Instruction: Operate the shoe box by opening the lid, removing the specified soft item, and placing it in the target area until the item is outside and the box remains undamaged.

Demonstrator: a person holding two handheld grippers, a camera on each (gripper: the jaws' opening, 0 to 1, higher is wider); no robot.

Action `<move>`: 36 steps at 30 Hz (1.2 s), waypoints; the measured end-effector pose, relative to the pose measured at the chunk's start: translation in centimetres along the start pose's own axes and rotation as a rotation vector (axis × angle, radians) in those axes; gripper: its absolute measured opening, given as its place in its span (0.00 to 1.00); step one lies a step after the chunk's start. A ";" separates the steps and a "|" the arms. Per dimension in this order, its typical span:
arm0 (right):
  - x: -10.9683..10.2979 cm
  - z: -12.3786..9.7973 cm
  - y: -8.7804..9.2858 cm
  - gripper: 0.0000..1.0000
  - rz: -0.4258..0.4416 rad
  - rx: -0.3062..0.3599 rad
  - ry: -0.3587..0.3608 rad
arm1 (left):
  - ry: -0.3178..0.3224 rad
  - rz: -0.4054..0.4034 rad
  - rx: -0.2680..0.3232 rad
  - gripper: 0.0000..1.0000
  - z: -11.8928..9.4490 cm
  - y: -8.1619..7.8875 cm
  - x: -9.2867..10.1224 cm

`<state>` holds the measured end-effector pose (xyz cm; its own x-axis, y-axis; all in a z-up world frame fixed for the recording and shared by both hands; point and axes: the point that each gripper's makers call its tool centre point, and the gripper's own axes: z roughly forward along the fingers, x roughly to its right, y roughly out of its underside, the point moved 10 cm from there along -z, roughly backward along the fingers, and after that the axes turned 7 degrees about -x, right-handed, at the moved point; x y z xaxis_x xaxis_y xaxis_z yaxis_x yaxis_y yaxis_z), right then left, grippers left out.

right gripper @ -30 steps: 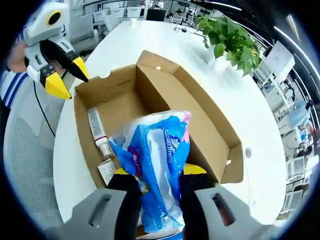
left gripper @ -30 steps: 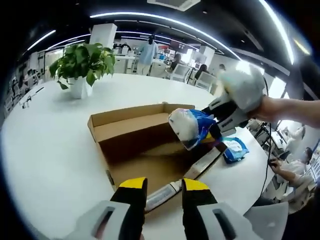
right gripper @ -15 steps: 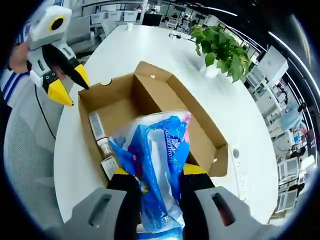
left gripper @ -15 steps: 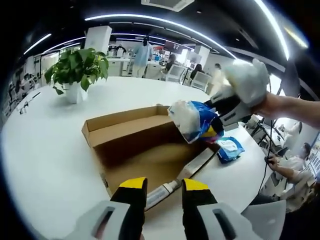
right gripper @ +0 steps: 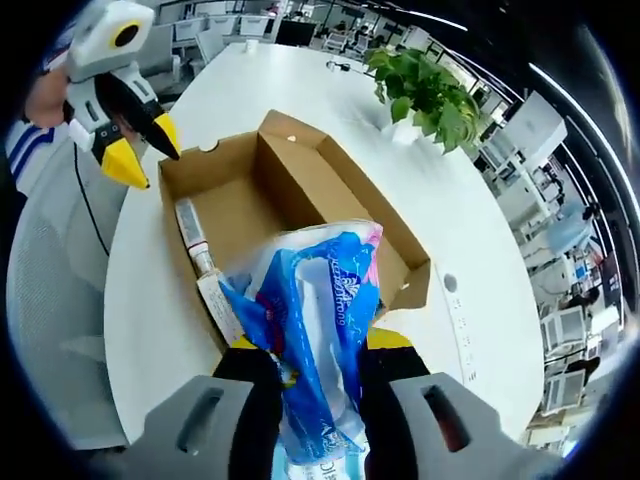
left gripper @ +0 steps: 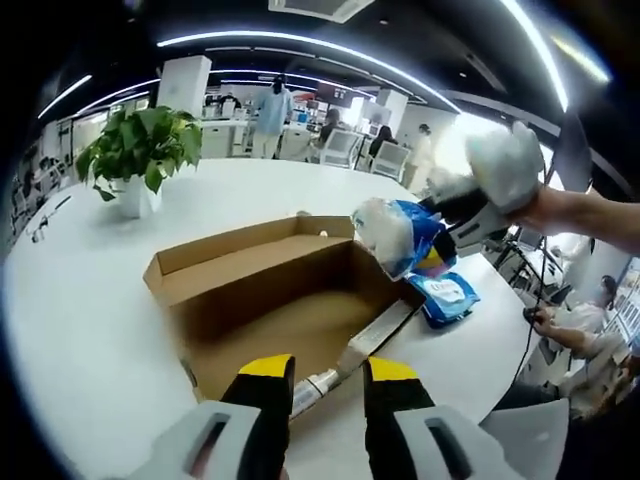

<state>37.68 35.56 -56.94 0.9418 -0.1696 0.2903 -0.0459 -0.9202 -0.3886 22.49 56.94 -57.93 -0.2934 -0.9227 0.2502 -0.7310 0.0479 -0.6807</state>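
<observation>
An open cardboard shoe box (left gripper: pixel 250 290) (right gripper: pixel 290 190) lies on the white table with its lid folded back. My right gripper (right gripper: pixel 315 352) (left gripper: pixel 440 232) is shut on a soft blue and white plastic pack (right gripper: pixel 310 340) (left gripper: pixel 398 235), held in the air above the box's right end. My left gripper (left gripper: pixel 317 375) (right gripper: pixel 130 150) hovers open over the box's near edge with nothing between its yellow tips. A white tube (left gripper: pixel 325 378) (right gripper: pixel 193 240) lies along the inside of the box.
A blue wipes pack (left gripper: pixel 447 296) rests on the table to the right of the box. A potted plant (left gripper: pixel 135 160) (right gripper: pixel 425 95) stands at the far side. Office desks, chairs and people lie beyond the table edge.
My right gripper has lifted the blue pack higher and further right, away from the box's middle. Both cameras have drawn back a little from the box.
</observation>
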 end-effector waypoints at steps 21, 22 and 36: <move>0.4 -4.6 13.1 0.26 0.118 -0.119 0.056 | 0.042 0.083 -0.040 0.27 2.0 -1.2 3.7; 0.3 -4.8 13.8 0.26 0.128 -0.124 0.058 | 0.046 0.088 -0.044 0.27 2.1 -1.3 4.0; -0.2 -8.4 23.8 0.26 0.255 -0.203 0.092 | 0.078 0.150 -0.073 0.27 4.0 -2.2 7.8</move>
<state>33.64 10.69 -58.92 0.8581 -0.4256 0.2872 -0.3499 -0.8941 -0.2796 24.25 48.09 -57.24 -0.4470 -0.8708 0.2045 -0.7177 0.2126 -0.6631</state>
